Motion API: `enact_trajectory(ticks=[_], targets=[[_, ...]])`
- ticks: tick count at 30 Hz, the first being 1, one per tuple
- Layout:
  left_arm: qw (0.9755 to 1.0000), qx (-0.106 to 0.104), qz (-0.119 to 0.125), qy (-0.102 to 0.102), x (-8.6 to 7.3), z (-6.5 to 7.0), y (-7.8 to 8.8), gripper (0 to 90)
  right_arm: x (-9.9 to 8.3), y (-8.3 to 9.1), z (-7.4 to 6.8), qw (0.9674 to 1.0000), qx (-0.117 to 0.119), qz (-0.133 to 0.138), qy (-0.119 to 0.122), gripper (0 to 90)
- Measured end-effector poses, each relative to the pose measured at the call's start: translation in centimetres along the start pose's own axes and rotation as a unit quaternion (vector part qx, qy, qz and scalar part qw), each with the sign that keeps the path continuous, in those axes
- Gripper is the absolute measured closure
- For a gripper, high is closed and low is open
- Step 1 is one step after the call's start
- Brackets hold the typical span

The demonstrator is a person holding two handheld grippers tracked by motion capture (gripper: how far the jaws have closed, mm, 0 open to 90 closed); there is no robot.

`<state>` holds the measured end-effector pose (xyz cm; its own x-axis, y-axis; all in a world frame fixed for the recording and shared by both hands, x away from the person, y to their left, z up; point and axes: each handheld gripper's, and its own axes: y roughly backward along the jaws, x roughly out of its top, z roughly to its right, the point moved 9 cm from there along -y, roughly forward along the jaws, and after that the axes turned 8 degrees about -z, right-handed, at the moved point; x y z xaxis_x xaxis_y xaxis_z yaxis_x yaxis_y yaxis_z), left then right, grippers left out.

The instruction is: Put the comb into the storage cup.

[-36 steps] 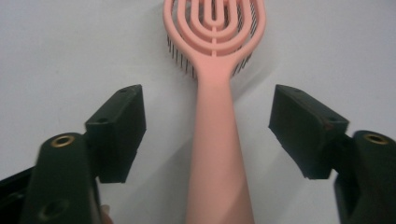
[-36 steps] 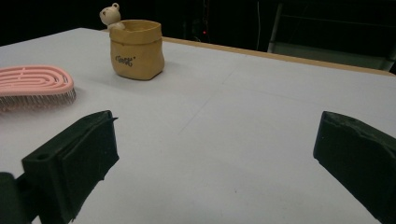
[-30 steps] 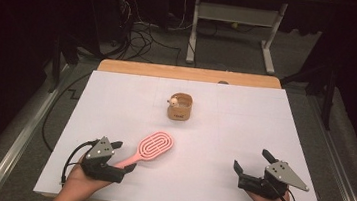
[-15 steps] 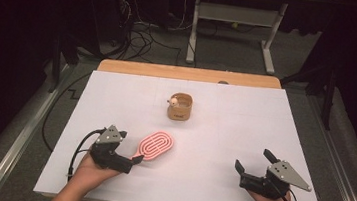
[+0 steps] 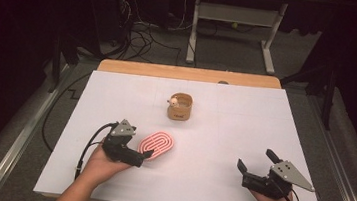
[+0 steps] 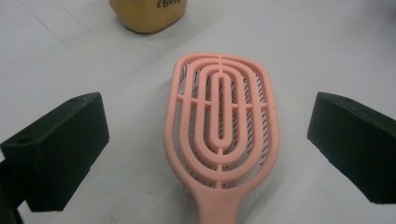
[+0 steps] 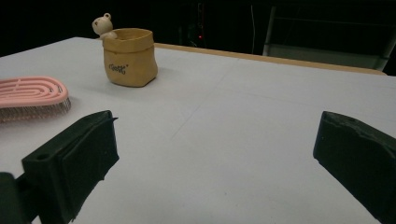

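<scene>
Item: pink slotted plastic hairbrush [image 5: 157,145], lying bristles-down at seven o'clock from the tan bear-topped pot [image 5: 180,106]. Left gripper [image 5: 144,156]: jaws spread astride its handle, having just been opening. Right gripper [image 5: 256,164]: spread, empty. Risk: closing askew could skid the brush.

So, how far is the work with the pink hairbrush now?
Done: the pink hairbrush lies flat on the white table, bristles down. In hand: the left gripper straddles it with jaws wide open, gripping nothing. Left: any further handling; the right gripper waits open, and the tan pot stands untouched.
</scene>
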<state>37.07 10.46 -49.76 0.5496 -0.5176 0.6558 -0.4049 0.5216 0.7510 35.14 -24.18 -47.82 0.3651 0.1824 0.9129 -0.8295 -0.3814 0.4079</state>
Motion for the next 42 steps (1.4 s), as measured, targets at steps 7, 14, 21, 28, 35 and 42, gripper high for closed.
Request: enact_trajectory(ticks=[7, 14, 21, 28, 35, 42], targets=[[0.9995, 0.003, -0.026, -0.018, 0.8, 0.4, -1.1, 0.0, 0.1, 0.1, 0.0, 1.0000, 0.001, 0.001, -0.001, 0.3], [0.9977, 0.009, -0.064, -0.023, 1.5, 0.5, -2.5, 0.0, 0.1, 0.1, 0.1, 1.0000, 0.000, 0.002, -0.003, 0.3], [0.9946, 0.008, -0.098, -0.034, 1.4, 1.0, -3.8, 0.0, 0.1, 0.1, 0.2, 1.0000, 0.002, 0.004, -0.003, 0.3], [0.9905, 0.016, -0.132, -0.035, 0.9, 1.1, -4.8, 0.0, 0.1, 0.1, 0.3, 1.0000, 0.002, 0.004, -0.006, 0.3], [0.9859, 0.016, -0.165, -0.027, 0.3, 0.7, -5.3, 0.0, 0.1, 0.1, 0.2, 1.0000, 0.003, 0.004, -0.006, 0.3], [0.9862, 0.019, -0.161, -0.032, 0.3, 0.6, -5.2, 8.9, 0.1, 0.1, 0.3, 1.0000, 0.003, 0.004, -0.008, 0.3]])
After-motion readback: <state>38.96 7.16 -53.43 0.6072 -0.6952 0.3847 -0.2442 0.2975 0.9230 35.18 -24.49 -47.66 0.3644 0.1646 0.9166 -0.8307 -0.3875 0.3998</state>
